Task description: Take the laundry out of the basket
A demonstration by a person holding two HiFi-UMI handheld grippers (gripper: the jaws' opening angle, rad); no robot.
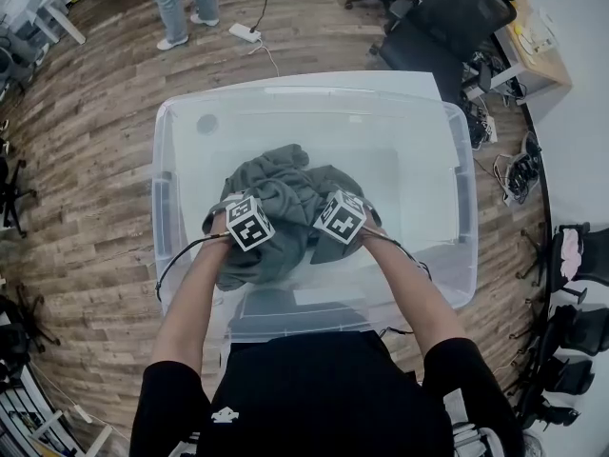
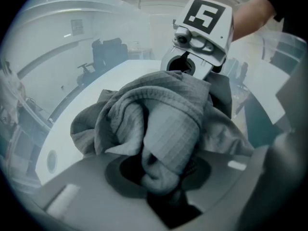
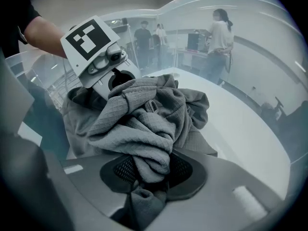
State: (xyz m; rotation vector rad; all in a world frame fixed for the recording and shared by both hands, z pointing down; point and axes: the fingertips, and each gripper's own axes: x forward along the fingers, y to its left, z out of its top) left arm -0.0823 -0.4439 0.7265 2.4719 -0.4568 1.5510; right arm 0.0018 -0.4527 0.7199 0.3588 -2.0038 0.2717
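A crumpled grey garment (image 1: 284,196) lies in the middle of a clear plastic basket (image 1: 167,160). In the head view my left gripper (image 1: 249,223) presses into the garment's left side and my right gripper (image 1: 339,219) into its right side, marker cubes facing up. The left gripper view has a thick fold of the garment (image 2: 163,129) pinched between my left gripper's (image 2: 161,179) pads, with the right gripper (image 2: 199,37) behind the pile. In the right gripper view another fold of the garment (image 3: 144,134) is clamped in my right gripper (image 3: 144,179), the left gripper (image 3: 98,57) beyond it.
The basket sits on a white table (image 1: 381,82) over a wooden floor. Its walls stand close around both hands. A person (image 1: 186,3) stands at the far side near a power strip (image 1: 245,32). Dark office chairs (image 1: 442,17) are at the back right.
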